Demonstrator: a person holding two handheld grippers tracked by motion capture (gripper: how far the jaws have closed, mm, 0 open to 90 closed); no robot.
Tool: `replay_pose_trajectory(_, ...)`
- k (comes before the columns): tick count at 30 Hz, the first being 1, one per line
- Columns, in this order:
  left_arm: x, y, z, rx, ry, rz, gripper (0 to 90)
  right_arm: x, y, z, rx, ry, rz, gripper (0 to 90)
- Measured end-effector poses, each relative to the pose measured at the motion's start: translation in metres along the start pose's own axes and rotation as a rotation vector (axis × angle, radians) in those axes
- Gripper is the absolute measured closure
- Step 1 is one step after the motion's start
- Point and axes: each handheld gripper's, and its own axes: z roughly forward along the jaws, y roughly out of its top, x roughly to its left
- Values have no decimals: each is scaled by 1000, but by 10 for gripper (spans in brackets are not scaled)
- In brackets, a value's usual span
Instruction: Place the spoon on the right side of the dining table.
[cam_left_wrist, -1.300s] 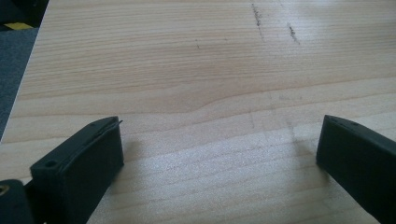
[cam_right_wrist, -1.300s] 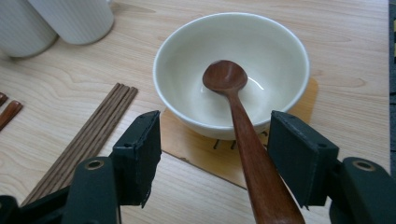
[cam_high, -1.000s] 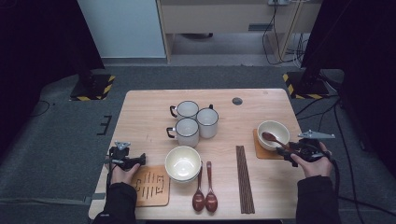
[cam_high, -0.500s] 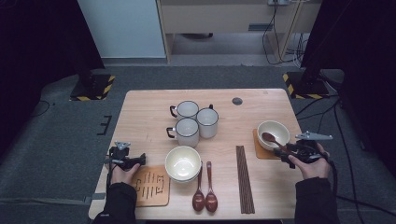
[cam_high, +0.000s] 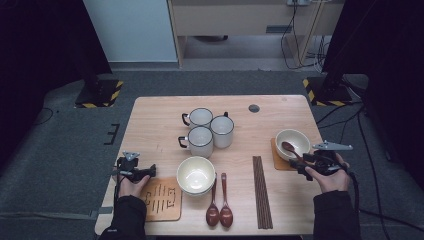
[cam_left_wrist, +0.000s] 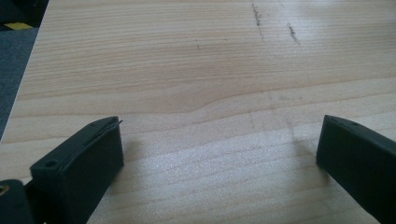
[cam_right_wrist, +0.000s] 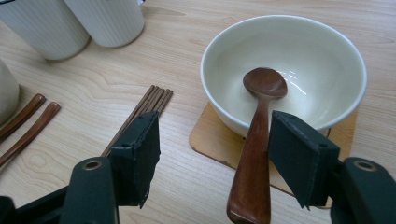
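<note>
Since a second ago the right gripper has drawn back a little from the bowl, jaws wide. Between them, the wooden spoon leans on the bowl's rim, its scoop inside. At the near left, the left gripper hovers wide open over bare table.

Wood, glazed ceramic and matt black plastic

The spoon between the right gripper jaws is dark wood, smooth with a soft sheen; the bowl beyond them is cream ceramic with a glossy glaze, on a flat, matt, pale wooden coaster. The table ahead of the left gripper is light, matt, fine-grained wood with a few dark scuffs. Both grippers' jaws look like matt black plastic. The chopsticks left of the right jaws are dark, matt wood.
</note>
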Motion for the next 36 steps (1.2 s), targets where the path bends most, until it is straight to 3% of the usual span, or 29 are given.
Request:
replay_pose_trajectory(15, 0, 0, 0, 0, 0, 0, 0, 7, 1, 3, -2, 11, -17, 351)
replay_pose_trajectory(21, 0, 0, 0, 0, 0, 0, 0, 7, 4, -2, -46, 11, -10, 378)
replay_pose_trajectory(26, 0, 0, 0, 0, 0, 0, 0, 9, 7, -8, -82, -3, -34, 394)
replay_pose_trajectory(36, 0, 0, 0, 0, 0, 0, 0, 24, 12, -9, -103, -32, -76, 377)
